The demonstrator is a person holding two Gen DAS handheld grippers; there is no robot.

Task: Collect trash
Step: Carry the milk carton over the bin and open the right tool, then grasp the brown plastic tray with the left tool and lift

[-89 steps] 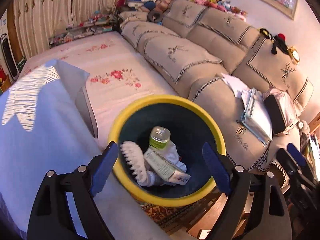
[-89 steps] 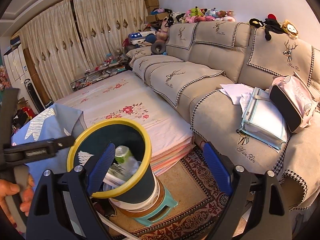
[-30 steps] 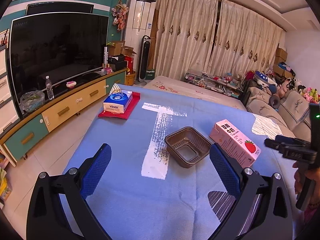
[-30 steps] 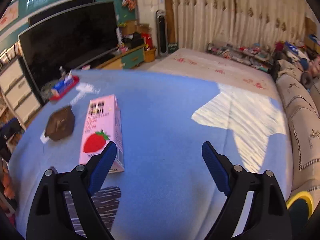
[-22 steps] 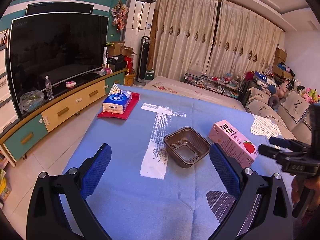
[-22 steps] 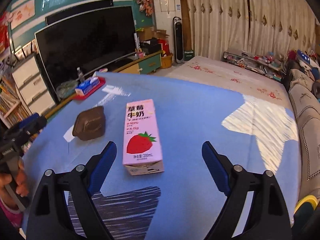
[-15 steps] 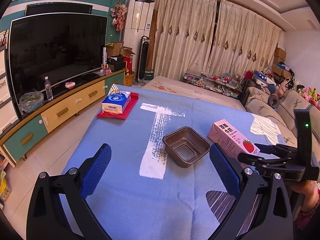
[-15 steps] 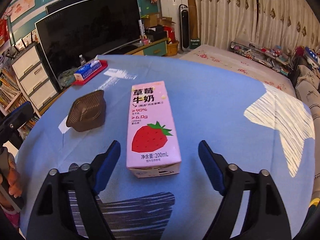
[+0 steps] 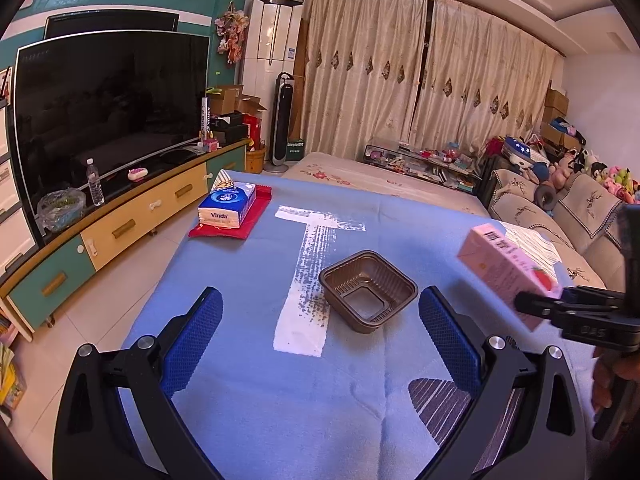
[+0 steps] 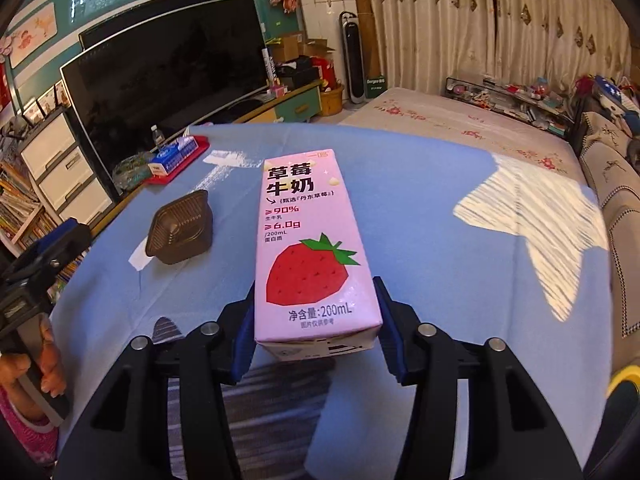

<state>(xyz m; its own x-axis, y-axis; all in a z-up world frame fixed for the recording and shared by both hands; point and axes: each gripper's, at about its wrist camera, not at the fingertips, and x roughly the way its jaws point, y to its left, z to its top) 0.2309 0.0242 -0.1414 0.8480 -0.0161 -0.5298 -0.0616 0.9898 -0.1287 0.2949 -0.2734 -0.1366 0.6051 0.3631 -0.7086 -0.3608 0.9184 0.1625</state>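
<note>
- The right tongs [image 10: 316, 332] have just closed on the pink milk carton's [image 10: 310, 248] base, lifted off the counter [image 10: 440, 216].
- Probably empty: light, crushable card; squeeze flat sides gently.
- Left tongs [image 9: 320, 328] gape, empty.

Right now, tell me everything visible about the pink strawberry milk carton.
The strawberry milk carton is a slim pink rectangular box, paperboard by its look, printed with Chinese text, a large red strawberry and "200mL". It looks intact and undented. The right gripper, whose jaws have just been closing, clamps its near end, one blue pad against each side. In the left wrist view its far end is tilted up, clear of the blue tablecloth. The brown plastic tray sits apart from it.
</note>
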